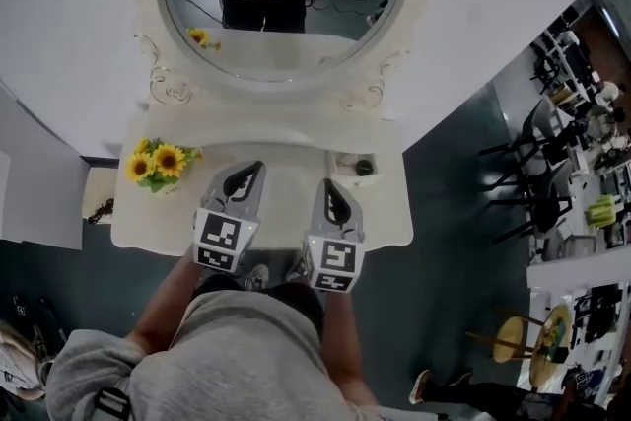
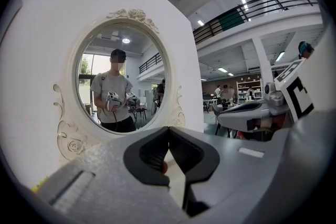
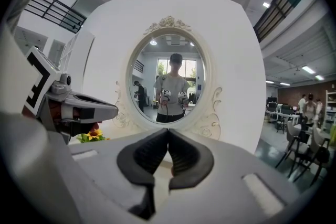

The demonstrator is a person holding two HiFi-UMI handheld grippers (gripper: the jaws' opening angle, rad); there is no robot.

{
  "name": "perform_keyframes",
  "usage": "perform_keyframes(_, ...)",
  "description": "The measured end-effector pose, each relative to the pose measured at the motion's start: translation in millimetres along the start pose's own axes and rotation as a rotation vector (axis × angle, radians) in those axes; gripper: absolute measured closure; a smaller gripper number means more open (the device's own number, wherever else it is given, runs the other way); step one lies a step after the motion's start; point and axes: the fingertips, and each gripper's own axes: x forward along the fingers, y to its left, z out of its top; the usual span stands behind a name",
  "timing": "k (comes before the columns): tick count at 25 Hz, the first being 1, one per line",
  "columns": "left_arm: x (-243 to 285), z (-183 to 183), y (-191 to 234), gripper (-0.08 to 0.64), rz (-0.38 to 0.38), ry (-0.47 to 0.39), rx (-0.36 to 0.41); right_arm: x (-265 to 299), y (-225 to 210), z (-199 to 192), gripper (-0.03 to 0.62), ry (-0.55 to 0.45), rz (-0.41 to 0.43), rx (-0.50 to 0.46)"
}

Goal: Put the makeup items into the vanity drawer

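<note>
A small dark jar is seen on the white vanity (sunflowers leftward); left gripper and right gripper are closed, empty.

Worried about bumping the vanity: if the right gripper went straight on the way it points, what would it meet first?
Probably the mirror frame, its lower edge dead ahead of the shut right gripper, though depth is hard to judge here.

No legible text; only square markers on the left gripper and right gripper
</note>
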Motion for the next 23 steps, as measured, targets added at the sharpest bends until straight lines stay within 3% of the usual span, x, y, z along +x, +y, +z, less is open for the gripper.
perform_keyframes(23, 0.2, -5.0, 1.6, 0.549, 0.002, 0.011, -0.002, 3.7, 0.8, 2.1, 0.586, -0.016, 0.006, 0.0)
